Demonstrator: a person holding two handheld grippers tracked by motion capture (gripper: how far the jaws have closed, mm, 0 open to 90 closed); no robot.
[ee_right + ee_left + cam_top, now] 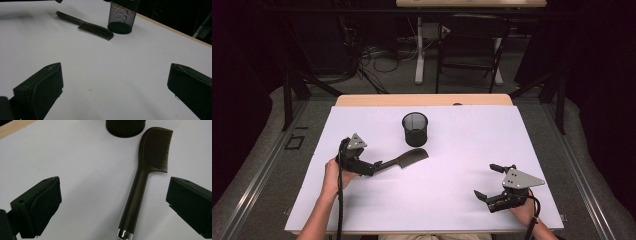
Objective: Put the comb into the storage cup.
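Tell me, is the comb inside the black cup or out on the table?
Out. The comb lies flat on the white table, beside the mesh cup.

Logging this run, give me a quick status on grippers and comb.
Left gripper open, comb flat between its jaws, unheld. Right gripper open, empty. Mesh cup upright just beyond comb.

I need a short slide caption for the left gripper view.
Open left gripper over a dark comb lying flat near a mesh cup.
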